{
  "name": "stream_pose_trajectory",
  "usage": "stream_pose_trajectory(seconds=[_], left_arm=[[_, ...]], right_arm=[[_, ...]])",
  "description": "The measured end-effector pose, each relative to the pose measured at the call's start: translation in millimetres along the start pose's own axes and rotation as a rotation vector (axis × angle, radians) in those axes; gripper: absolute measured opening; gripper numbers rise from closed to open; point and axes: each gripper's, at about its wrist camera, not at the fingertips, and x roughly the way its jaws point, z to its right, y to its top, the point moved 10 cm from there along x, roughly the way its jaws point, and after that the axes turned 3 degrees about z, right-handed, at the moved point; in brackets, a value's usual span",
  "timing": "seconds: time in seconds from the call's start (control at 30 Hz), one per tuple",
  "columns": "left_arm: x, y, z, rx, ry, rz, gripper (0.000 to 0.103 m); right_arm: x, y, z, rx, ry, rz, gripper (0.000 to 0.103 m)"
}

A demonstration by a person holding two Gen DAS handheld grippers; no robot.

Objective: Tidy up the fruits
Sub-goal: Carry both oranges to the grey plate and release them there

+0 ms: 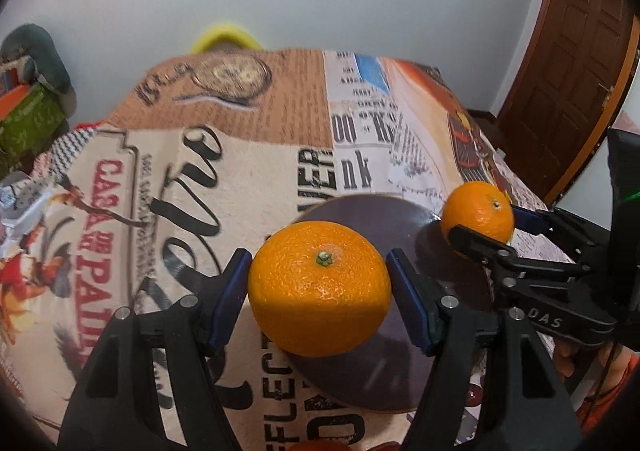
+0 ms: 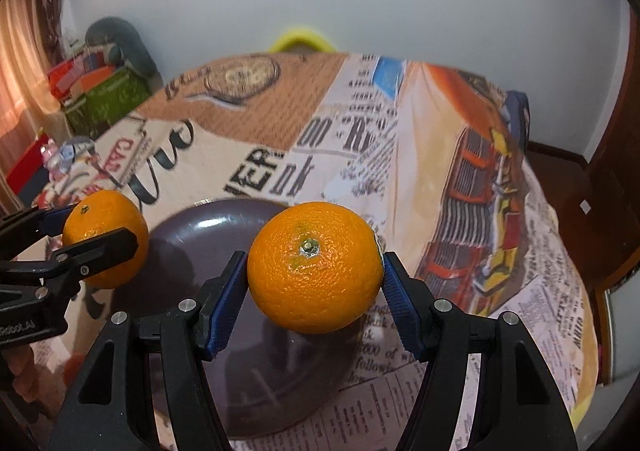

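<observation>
I am holding one orange in each of my two grippers above the dark plate (image 2: 224, 223), the landmark here. The plate, the only container in view, is lying on the printed tablecloth (image 1: 248, 171) and is carrying no fruit on its visible surface. My left gripper (image 1: 319, 293) is clamping its blue pads against the sides of the left orange (image 1: 319, 287), stem end up, over the plate's left part. My right gripper (image 2: 315, 293) is gripping the right orange (image 2: 315, 267) likewise, over the plate's right edge. Count: two oranges held, one plate, two grippers. An orange-coloured sliver (image 1: 320, 445) is showing at the near edge below the plate; I cannot tell what it is.
</observation>
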Motion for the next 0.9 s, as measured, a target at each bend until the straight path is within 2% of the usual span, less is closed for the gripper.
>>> stream_pose_trajectory(seconds=[0.3, 0.47, 0.7, 0.9], left_arm=[[30.4, -12.4, 0.4, 0.014, 0.013, -0.073, 0.068], [32.7, -14.2, 1.0, 0.009, 0.0, -0.077, 0.069], [28.2, -10.8, 3.7, -0.003, -0.02, -0.06, 0.069], [14.2, -8.0, 2.5, -0.017, -0.018, -0.049, 0.069]], right_arm=[[23.0, -10.5, 1.2, -0.02, 0.001, -0.084, 0.063], [29.8, -17.5, -1.1, -0.038, 0.002, -0.112, 0.063], [31.1, -18.1, -3.1, -0.056, -0.009, -0.118, 0.064], [13.4, -13.2, -2.6, -0.038, -0.005, -0.081, 0.065]])
